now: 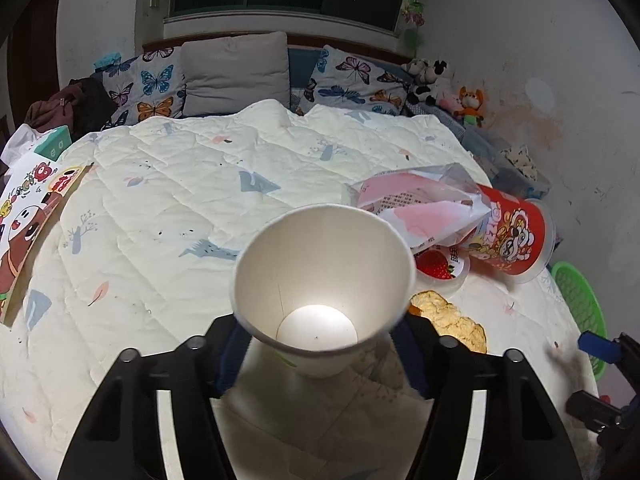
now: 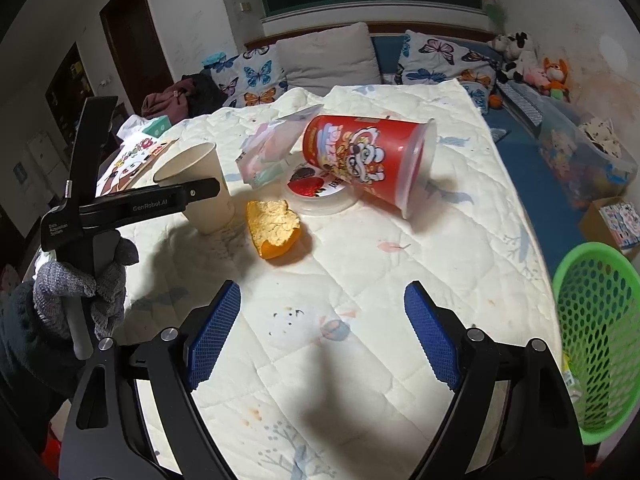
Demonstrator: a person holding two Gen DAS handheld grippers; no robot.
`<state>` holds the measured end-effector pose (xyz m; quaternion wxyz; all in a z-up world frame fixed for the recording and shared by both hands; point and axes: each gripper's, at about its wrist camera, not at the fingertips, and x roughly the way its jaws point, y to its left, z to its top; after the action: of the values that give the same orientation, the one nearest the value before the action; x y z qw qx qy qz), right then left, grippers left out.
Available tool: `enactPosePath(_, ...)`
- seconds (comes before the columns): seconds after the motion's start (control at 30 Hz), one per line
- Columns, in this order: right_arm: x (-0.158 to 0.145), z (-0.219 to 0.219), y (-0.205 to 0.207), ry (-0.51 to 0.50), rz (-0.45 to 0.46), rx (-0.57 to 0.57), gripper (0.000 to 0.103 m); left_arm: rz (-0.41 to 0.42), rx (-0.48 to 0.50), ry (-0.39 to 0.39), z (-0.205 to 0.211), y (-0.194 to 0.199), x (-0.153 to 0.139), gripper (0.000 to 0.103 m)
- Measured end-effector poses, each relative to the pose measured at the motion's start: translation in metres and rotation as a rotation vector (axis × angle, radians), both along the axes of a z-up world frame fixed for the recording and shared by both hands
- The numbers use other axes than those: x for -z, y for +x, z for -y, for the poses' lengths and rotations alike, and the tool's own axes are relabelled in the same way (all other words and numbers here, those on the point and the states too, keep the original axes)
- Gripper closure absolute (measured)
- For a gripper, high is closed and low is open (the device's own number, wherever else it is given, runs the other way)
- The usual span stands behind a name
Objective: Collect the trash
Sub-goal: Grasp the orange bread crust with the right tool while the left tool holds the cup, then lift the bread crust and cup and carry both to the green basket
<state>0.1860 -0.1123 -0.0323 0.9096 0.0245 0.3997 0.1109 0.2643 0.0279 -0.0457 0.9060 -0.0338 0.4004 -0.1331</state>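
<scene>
— Bedroom, night outside the window; what's on the quilt (image 2: 400,280)?

— Trash, mostly toward its right half. A red tub (image 2: 368,160) lies on its side, its mouth toward the right, resting partly on a round strawberry lid (image 2: 316,194). A pink wrapper (image 2: 268,148) leans against the tub's base. An orange peel (image 2: 276,228) lies just in front of the lid.

— And the cup (image 1: 324,276)?

— White paper, empty. The left gripper (image 1: 320,348) has it: the blue pads (image 1: 230,364) press its lower wall from both sides, and its mouth faces up toward that camera. In the right view it stands by the peel with a black finger across its side.

— Is it lifted off the quilt?

— I cannot tell.

— The right gripper (image 2: 322,332)?

— Spread wide, holding nothing, over bare quilt, nearer than the peel.

— Where does the trash go?

— A green basket (image 2: 596,336) sits past the bed's right edge, just beside that gripper.

— Anything else?

— Butterfly pillows (image 1: 156,88) and plush toys (image 1: 444,84) at the headboard, a cartoon box (image 1: 28,220) at the left edge.
</scene>
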Motion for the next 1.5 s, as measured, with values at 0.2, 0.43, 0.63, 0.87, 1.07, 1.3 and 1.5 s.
enactPosePath(0.2, 0.008, -0.011, 0.011, -0.013, -0.018, -0.018, 0.02, 0.024, -0.007, -0.006, -0.006, -0.005, -0.006, 0.045)
enactPosePath(0.43, 0.02, -0.027, 0.032, -0.012, -0.045, -0.043, 0.027, 0.038, -0.035, -0.015, -0.022, -0.022, -0.018, 0.045)
enactPosePath(0.63, 0.032, -0.045, 0.054, -0.017, -0.071, -0.059, 0.035, 0.057, -0.037, -0.018, -0.035, -0.039, -0.033, 0.045)
enactPosePath(0.87, 0.045, -0.058, 0.076, -0.037, -0.095, -0.058, 0.041, 0.073, -0.035, -0.039, -0.046, -0.054, -0.041, 0.045)
enactPosePath(1.07, 0.052, -0.065, 0.09, -0.074, -0.106, -0.053, 0.043, 0.06, -0.045, -0.063, -0.055, -0.06, -0.04, 0.045)
enactPosePath(1.3, 0.056, -0.073, 0.093, -0.133, -0.095, -0.056, 0.048, 0.052, -0.052, -0.066, -0.058, -0.063, -0.035, 0.045)
enactPosePath(1.5, 0.054, -0.073, 0.09, -0.125, -0.083, -0.055, 0.06, 0.053, -0.049, -0.067, -0.057, -0.066, -0.036, 0.045)
